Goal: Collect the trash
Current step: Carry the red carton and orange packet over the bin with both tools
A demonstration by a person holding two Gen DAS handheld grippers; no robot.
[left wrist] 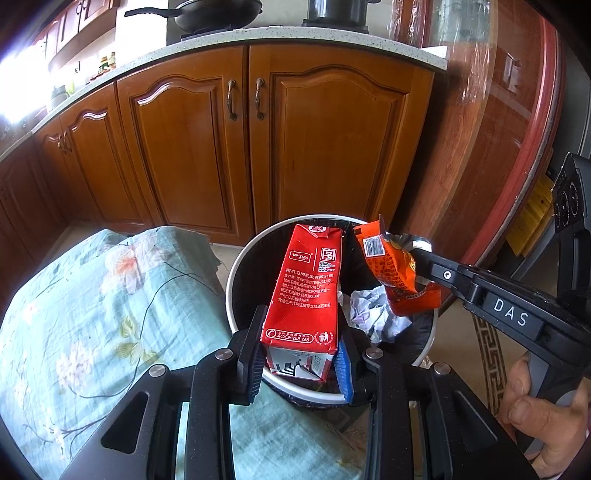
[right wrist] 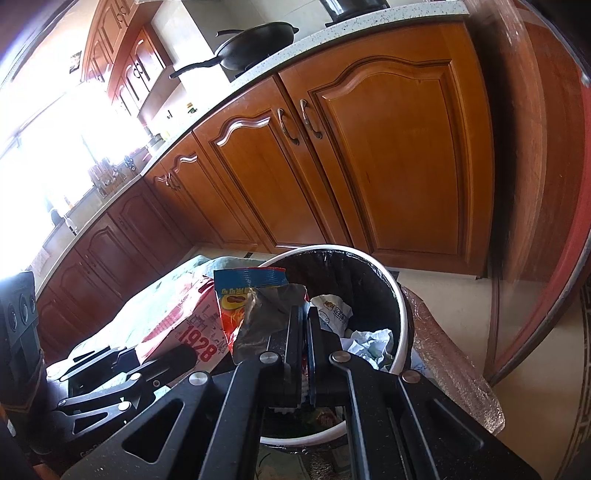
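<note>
My left gripper is shut on a red milk carton and holds it over the round white-rimmed trash bin with a black liner. My right gripper is shut on a crumpled orange snack wrapper. In the left wrist view the right gripper comes in from the right and holds the wrapper above the bin's right side. Crumpled white paper lies inside the bin. In the right wrist view the carton and the left gripper are to the left of the bin.
A table with a floral teal cloth lies left of the bin. Wooden kitchen cabinets stand behind it, with a black pan on the counter. A red-rimmed round table edge curves on the right. A foil-wrapped surface sits right of the bin.
</note>
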